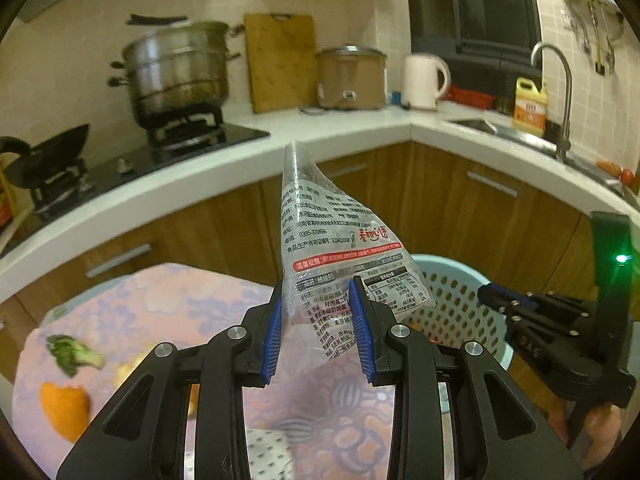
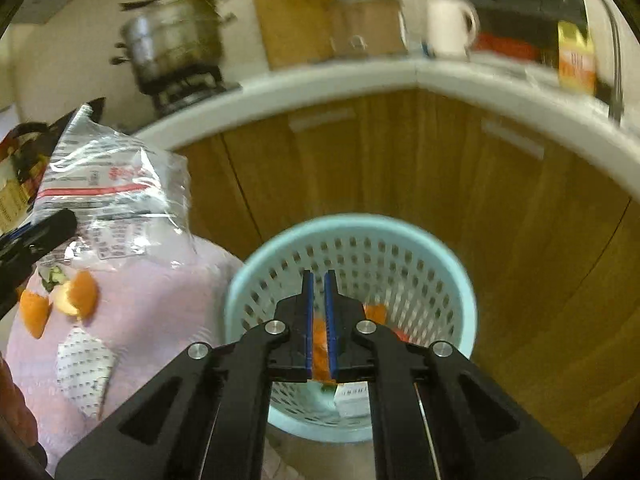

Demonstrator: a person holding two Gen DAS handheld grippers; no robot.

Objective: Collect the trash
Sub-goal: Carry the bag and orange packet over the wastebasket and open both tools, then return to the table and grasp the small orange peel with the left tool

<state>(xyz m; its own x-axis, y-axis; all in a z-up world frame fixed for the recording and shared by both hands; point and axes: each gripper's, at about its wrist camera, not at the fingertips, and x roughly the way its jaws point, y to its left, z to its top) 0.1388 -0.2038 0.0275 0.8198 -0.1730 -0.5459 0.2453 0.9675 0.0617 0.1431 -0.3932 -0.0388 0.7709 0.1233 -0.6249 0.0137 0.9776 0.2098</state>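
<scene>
A clear plastic wrapper (image 1: 340, 240), printed with black and red text, is pinched between the blue pads of the left gripper (image 1: 318, 300) and held up above a table draped in a pink flowered cloth (image 1: 160, 304). Its crumpled upper end is raised toward the white kitchen counter (image 1: 224, 160). The pale blue perforated basket (image 2: 452, 276) is seen just beside the table's edge, in front of the wooden cabinets (image 2: 400, 160). The right gripper (image 2: 319, 280) is held over the basket's mouth with its jaws pressed together and nothing gripped between them. Orange peel (image 2: 376, 312) and a small white box (image 2: 352, 398) are seen at the bottom of the basket, along with what may be a red scrap, though the blur leaves that uncertain. More orange peel pieces (image 2: 76, 294), a green vegetable scrap (image 1: 72, 352) and a white dotted wrapper (image 2: 84, 368) are left lying on the cloth. A steel steamer pot (image 1: 176, 72) is seen on the stove behind.
</scene>
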